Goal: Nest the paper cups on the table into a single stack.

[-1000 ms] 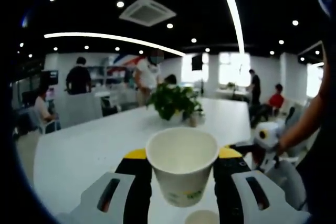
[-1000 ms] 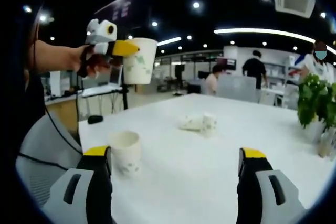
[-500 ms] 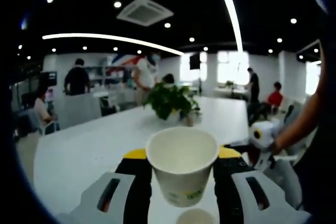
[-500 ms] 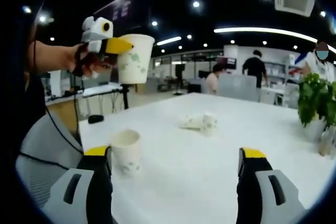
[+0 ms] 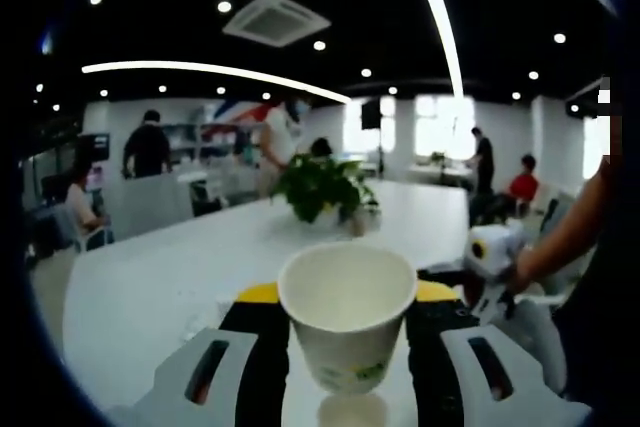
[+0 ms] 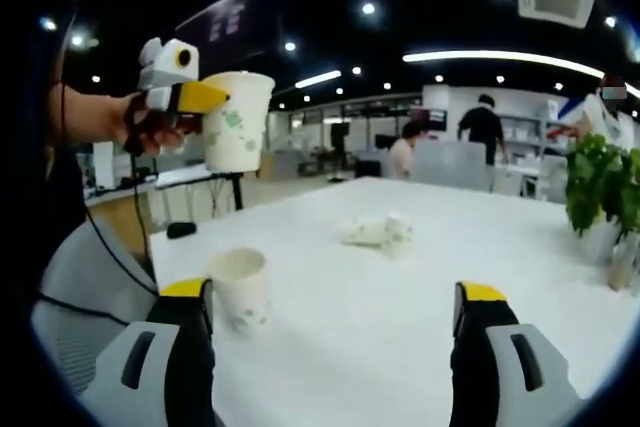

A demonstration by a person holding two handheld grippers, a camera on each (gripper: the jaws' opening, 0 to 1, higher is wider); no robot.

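the left gripper [image 5: 347,342] pinches an upright paper cup [image 5: 347,322] in the air above the white table [image 6: 420,287]. a second cup [image 6: 238,292] stands just beside the right gripper [image 6: 335,347], whose jaws are spread and empty, and more cups [image 6: 378,233] lie tipped farther off. judging by this, bring the held cup squarely over the standing one and lower it straight, keeping it level so the rims don't catch
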